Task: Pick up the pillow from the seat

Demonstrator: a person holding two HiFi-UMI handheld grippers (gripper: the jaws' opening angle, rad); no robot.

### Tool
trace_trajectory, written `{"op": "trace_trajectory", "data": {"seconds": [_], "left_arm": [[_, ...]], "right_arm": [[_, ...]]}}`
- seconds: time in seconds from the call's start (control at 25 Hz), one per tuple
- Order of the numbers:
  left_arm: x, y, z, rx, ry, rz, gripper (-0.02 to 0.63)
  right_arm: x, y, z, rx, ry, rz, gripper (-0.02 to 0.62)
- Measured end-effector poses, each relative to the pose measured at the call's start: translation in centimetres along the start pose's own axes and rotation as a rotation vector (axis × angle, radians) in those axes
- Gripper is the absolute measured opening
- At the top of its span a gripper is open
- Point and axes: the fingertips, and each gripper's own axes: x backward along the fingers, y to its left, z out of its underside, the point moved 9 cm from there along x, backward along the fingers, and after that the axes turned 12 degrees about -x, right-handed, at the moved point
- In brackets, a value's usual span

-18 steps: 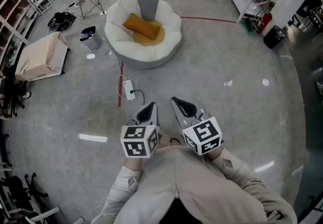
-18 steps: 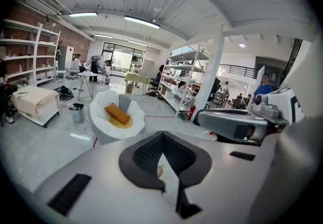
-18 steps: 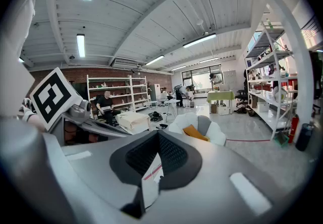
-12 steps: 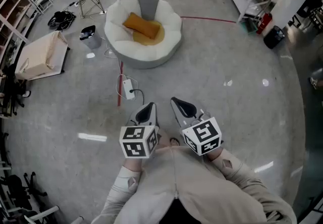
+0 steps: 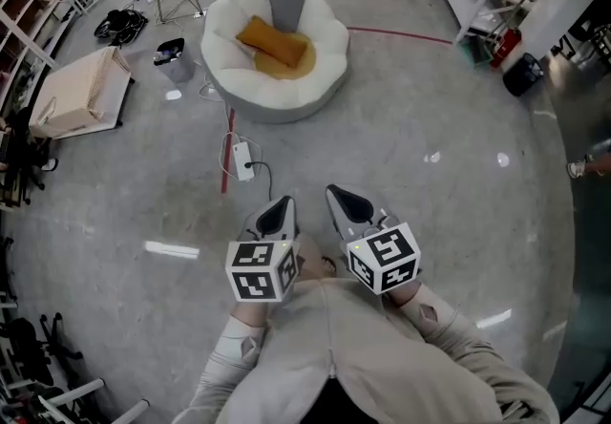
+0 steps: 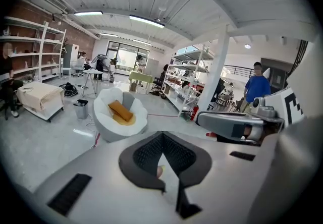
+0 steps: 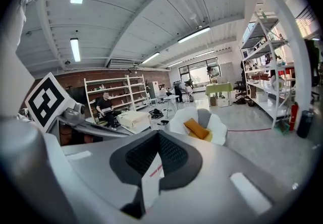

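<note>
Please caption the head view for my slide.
Left gripper and right gripper shut and empty; orange pillow rests on the white seat ahead.

The person wears a pale beige top [image 5: 363,355] with a seam running down the front and long sleeves [image 5: 232,353] with small diamond-shaped marks near the cuffs. The left gripper [image 5: 277,214] and right gripper [image 5: 346,203] are light grey with dark, textured, pointed jaws. Each carries a white cube [image 5: 260,269] printed with black square markers.
</note>
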Motion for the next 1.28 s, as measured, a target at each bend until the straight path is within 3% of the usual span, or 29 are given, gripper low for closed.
{"op": "trace_trajectory", "data": {"seconds": [0.64, 1.28], "left_arm": [[-4.1, 3.3, -2.0, 0.025, 0.008, -0.013, 0.006], [-13.0, 11.9, -8.3, 0.038, 0.025, 0.001, 0.006]], "right_arm": [[-4.1, -2.3, -1.5, -0.004, 0.039, -0.017, -0.002], [-15.5, -6.2, -7.6, -0.008, 0.061, -0.017, -0.002]]}}
